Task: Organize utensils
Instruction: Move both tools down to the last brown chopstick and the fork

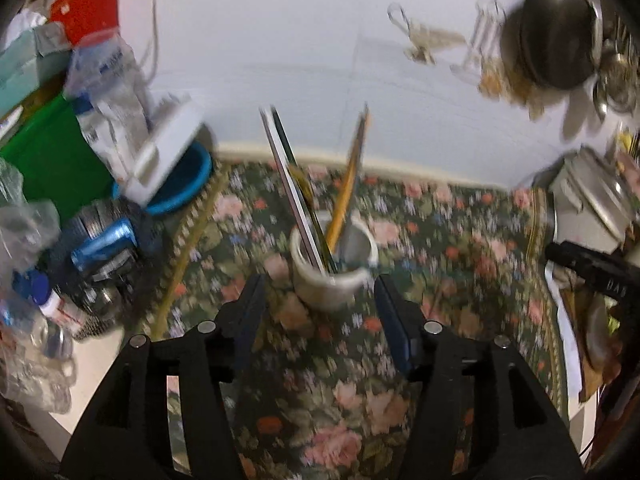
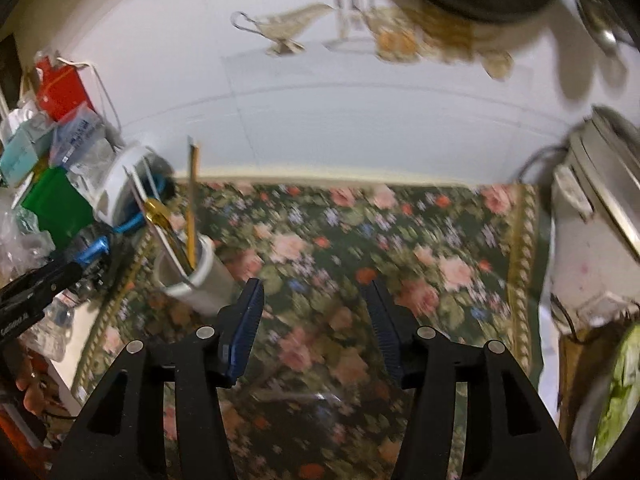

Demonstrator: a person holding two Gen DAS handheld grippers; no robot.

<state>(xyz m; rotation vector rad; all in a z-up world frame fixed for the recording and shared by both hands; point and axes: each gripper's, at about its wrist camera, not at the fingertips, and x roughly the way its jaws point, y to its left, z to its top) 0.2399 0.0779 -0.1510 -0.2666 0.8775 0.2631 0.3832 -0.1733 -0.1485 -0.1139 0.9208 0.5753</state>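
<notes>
The utensils (image 1: 298, 184) are stood upright in the white mug (image 1: 334, 264) on the floral-clothed bench (image 1: 440, 240), so both the left tool (image 1: 320, 300) and the right tool (image 2: 314, 308) are held part-open and empty, nothing between their jaws.

Both grippers (image 1: 320, 292) (image 2: 314, 300) agape (empty)
</notes>
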